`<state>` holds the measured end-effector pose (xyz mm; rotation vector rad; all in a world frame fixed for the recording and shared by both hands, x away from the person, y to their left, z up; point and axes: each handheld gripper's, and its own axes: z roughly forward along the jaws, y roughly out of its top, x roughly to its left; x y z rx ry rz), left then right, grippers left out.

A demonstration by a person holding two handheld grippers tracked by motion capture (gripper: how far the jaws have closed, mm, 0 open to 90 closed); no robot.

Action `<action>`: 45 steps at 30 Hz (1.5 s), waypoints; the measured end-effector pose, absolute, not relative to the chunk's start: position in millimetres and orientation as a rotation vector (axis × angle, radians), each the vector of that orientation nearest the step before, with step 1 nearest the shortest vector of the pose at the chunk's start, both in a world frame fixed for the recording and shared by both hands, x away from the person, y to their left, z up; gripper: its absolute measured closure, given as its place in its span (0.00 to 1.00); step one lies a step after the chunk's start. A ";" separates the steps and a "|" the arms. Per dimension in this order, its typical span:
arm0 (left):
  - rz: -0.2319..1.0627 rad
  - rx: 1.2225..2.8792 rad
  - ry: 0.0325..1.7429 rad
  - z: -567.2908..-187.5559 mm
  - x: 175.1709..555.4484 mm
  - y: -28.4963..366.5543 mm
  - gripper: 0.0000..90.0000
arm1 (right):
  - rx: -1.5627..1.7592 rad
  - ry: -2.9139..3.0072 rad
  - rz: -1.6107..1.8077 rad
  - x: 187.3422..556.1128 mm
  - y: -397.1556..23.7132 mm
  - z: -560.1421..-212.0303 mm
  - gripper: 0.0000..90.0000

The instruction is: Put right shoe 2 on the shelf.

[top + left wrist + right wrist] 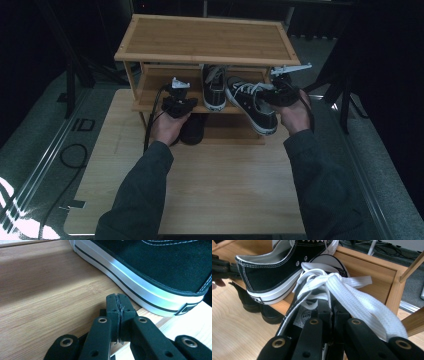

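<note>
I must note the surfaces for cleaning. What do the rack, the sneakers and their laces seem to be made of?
Rack: probably bamboo or light wood, smooth matte finish; fine straight grain shows in the left gripper view.
Sneakers: black woven cloth, likely canvas, with white stitching; the white sole band looks like smooth, slightly glossy rubber.
Laces: flat white woven fabric, probably cotton or polyester.

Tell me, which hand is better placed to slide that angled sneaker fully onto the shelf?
Probably the right. Its tongs are shut on the angled sneaker near the laces, while the left tongs are shut on nothing, beside the other sneaker.
</note>
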<state>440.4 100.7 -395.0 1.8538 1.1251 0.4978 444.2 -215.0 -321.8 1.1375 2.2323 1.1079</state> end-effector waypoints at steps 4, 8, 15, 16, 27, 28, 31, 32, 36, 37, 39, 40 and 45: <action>0.498 1.854 1.126 -395.0 440.3 100.5 0.98 | 1.134 2.240 1.082 446.4 -218.6 -324.2 0.97; 0.499 1.853 1.127 -395.1 440.2 100.5 0.98 | 1.121 2.263 1.080 445.7 -220.0 -324.4 0.94; 0.493 1.849 1.129 -395.2 440.1 100.5 0.98 | 1.067 2.261 1.051 438.9 -224.0 -314.9 0.86; 0.493 1.850 1.129 -395.1 440.1 100.5 0.98 | 1.063 2.257 1.056 437.4 -225.5 -313.1 0.86; 0.525 1.881 1.117 -393.6 439.7 98.1 0.98 | 1.027 2.246 1.142 416.8 -247.0 -300.6 0.84; 0.533 1.883 1.117 -393.5 439.3 96.8 0.98 | 1.026 2.242 1.147 414.7 -248.8 -300.2 0.84; 0.553 1.892 1.114 -393.2 439.0 94.1 0.99 | 1.012 2.254 1.152 409.2 -253.8 -301.0 0.83; 0.555 1.890 1.116 -393.3 439.0 93.5 0.99 | 1.010 2.256 1.150 407.5 -255.5 -301.6 0.83; 0.559 1.889 1.119 -393.2 438.8 93.2 0.98 | 1.012 2.247 1.146 401.0 -264.0 -304.0 0.85; 0.560 1.890 1.119 -393.2 438.7 93.0 0.98 | 1.010 2.246 1.141 398.1 -266.4 -305.5 0.86; 0.561 1.888 1.119 -393.4 438.7 92.6 0.98 | 1.001 2.252 1.120 394.1 -269.4 -308.2 0.87; 0.561 1.887 1.120 -393.5 438.7 92.6 0.98 | 1.002 2.256 1.105 391.3 -270.8 -309.8 0.89; 0.564 1.889 1.122 -393.2 438.4 91.3 0.98 | 0.984 2.274 1.076 378.8 -279.2 -319.9 0.96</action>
